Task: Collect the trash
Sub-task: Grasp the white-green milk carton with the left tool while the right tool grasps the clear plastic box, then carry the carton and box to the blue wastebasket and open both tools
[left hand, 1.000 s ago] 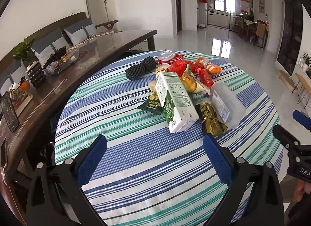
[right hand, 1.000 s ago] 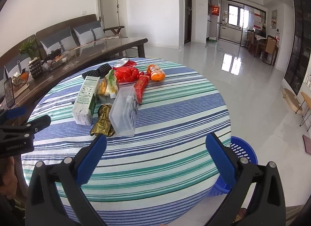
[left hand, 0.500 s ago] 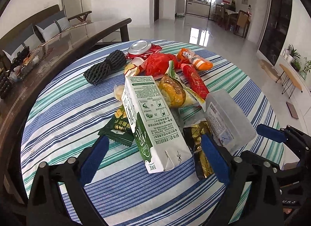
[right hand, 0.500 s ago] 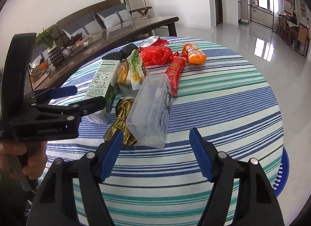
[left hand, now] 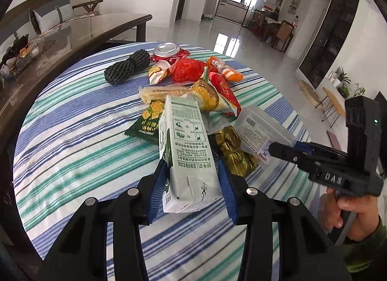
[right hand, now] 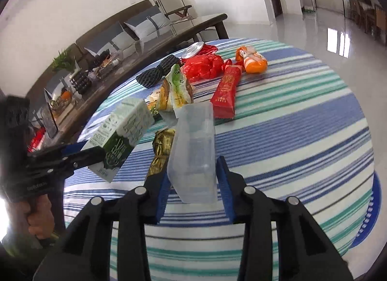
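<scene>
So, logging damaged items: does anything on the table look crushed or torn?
Yes. The red drink can at the far side of the pile is squashed flat, and the milk carton in the left tool is dented and creased at its near end.

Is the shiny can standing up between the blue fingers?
No, the can lies at the table's far side; the left gripper holds the milk carton instead.

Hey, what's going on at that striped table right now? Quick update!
Left gripper just closed on milk carton. Right gripper just closed on clear plastic box. Rest of trash pile untouched; blue bin beside table, path clear.
</scene>
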Motion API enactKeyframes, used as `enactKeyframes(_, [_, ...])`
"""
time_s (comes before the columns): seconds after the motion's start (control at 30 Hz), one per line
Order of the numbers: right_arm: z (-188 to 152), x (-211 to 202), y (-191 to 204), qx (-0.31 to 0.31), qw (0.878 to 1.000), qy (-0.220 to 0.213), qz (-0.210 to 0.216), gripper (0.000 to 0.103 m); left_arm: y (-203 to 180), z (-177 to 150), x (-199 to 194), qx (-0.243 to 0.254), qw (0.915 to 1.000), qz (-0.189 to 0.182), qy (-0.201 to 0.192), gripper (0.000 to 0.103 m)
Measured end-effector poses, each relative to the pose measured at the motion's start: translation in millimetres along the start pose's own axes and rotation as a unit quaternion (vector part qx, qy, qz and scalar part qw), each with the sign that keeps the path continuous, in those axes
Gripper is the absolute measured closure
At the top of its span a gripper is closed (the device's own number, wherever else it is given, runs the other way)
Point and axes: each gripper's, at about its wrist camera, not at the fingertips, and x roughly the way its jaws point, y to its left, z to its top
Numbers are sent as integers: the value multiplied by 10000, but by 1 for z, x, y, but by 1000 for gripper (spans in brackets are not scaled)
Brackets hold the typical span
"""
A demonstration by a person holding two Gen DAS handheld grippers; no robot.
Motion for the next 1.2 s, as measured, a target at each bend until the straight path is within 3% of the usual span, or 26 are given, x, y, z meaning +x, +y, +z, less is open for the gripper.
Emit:
enactKeyframes(0.13, [-13, -13, -37, 1033, 9925, 229, 620, 70, 36, -23, -19, -551, 9976, -414, 52, 60])
enactKeyframes(0.27, [-22, -22, -69, 1688, 9811, 219, 923, 70, 75, -38, -25, -1109, 9925, -503, 35, 61])
enactKeyframes(0.4, [-19, -37, -85, 1896, 9796, 34, 663, 67, 109, -43, -31, -1569, 9855, -638, -92, 55])
enactKeyframes(0.57, [-14, -46, -95, 1805, 9834, -41, 158, 62, 132, -43, -43, -1673, 9855, -224, -196, 48])
enactKeyframes(0.67, [-13, -48, -98, 1697, 9849, -25, -329, 58, 133, -41, -46, -1534, 9879, 99, -218, 35])
enactKeyframes(0.73, [-12, -49, -99, 1547, 9862, -15, -592, 57, 128, -41, -48, -1399, 9898, 133, -239, 21])
enactKeyframes(0.77, [-10, -51, -96, 1404, 9871, -9, -763, 50, 124, -41, -49, -1337, 9906, 151, -264, 8])
enactKeyframes(0.8, [-8, -52, -93, 1266, 9879, -11, -893, 42, 118, -40, -50, -1242, 9916, 188, -320, 5])
enactKeyframes(0.9, [1, -53, -77, 697, 9907, 41, -1164, 21, 99, -36, -40, -812, 9962, 260, -190, 5])
enactKeyframes(0.97, [9, -42, -60, 182, 9906, 309, -1320, 18, 89, -35, -31, -508, 9978, 432, -65, 5])
enactKeyframes(1.03, [17, -21, -49, -304, 9841, 756, -1579, 18, 78, -32, -18, -176, 9978, 643, 56, 5])
enactKeyframes(1.17, [27, 9, -55, -472, 9713, 1198, -1998, 18, 69, -28, 5, 277, 9932, 1086, 299, 5])
enactKeyframes(1.2, [28, 14, -56, -484, 9703, 1301, -1981, 25, 67, -26, 8, 386, 9917, 1178, 343, 7])
